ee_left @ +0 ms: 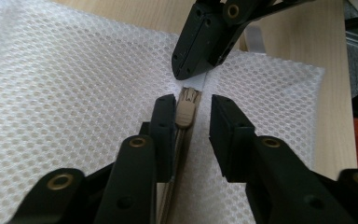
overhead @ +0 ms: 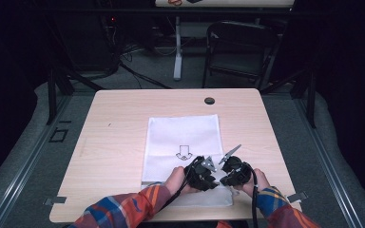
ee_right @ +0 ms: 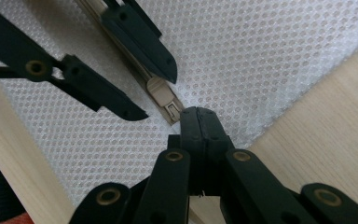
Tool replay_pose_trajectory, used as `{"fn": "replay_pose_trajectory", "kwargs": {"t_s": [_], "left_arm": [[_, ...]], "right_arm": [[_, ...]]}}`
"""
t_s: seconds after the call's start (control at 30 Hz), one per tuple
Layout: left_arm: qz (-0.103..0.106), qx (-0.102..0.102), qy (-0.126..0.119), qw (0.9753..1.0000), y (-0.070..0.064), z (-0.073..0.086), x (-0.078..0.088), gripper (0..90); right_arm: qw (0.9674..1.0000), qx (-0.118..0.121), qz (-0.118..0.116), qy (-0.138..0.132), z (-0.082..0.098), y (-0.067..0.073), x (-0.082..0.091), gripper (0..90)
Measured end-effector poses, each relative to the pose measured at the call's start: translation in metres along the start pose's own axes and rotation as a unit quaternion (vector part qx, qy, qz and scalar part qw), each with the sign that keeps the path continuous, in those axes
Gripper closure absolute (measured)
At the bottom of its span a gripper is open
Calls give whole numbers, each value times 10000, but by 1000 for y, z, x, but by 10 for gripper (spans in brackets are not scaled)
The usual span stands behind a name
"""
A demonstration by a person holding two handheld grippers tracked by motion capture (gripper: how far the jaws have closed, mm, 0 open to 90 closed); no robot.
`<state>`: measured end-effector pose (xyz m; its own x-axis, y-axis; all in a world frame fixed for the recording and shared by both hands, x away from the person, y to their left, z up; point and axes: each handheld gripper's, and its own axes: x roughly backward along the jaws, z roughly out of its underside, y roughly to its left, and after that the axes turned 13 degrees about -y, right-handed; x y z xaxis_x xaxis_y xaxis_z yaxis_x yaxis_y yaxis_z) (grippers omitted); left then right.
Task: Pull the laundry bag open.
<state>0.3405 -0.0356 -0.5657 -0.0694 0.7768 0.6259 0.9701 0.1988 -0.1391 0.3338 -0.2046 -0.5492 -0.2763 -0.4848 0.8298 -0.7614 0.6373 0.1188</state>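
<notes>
A white mesh bag [overhead: 183, 135] with a printed arrow lies flat on the wooden table [overhead: 114, 142]. Its beige zipper runs along the near edge. In the left gripper view, my left gripper [ee_left: 193, 105] straddles the beige zipper pull [ee_left: 185, 114]. One jaw is beside the pull and a gap remains at the other, so it is open. In the right gripper view, my right gripper [ee_right: 198, 112] is shut on the bag's white end tab, just past the zipper slider [ee_right: 161, 93]. From above, both grippers [overhead: 217, 182] meet at the bag's near edge.
A dark cable hole [overhead: 209, 100] sits near the table's far edge. A folding chair [overhead: 240, 47] and a desk leg stand on the floor beyond. Bare wood lies to the left and right of the bag. The person's plaid sleeves come in at the bottom.
</notes>
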Motion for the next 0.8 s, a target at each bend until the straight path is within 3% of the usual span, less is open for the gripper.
{"fn": "replay_pose_trajectory", "kwargs": {"t_s": [0.07, 0.13, 0.2, 0.27, 0.3, 0.73, 0.8], "left_arm": [[-12, 7, 2, 10000, 0, 0, -2, 734], [-13, -44, 30, 10000, -1, -1, -5, 757], [-46, -84, -12, 10000, -2, -1, -7, 790], [-116, -119, 103, 9998, -3, -3, -6, 811], [-59, -94, 25, 9999, -3, -2, -6, 814], [-165, -162, 3, 9997, -3, 0, -3, 820], [-93, -112, -13, 9999, -2, 1, 0, 820]], "right_arm": [[9999, -73, -15, -102, 1, 1, -1, 900], [10000, -40, 31, -30, 1, 0, 0, 900], [9995, -280, -59, -116, 2, -2, -1, 900], [9993, -339, -87, -158, 3, -4, -1, 900], [9991, -365, -117, -200, 4, -4, -1, 900], [9993, -334, -114, -144, 3, -3, 0, 900], [9994, -305, -74, -127, 3, -3, -1, 900]]}}
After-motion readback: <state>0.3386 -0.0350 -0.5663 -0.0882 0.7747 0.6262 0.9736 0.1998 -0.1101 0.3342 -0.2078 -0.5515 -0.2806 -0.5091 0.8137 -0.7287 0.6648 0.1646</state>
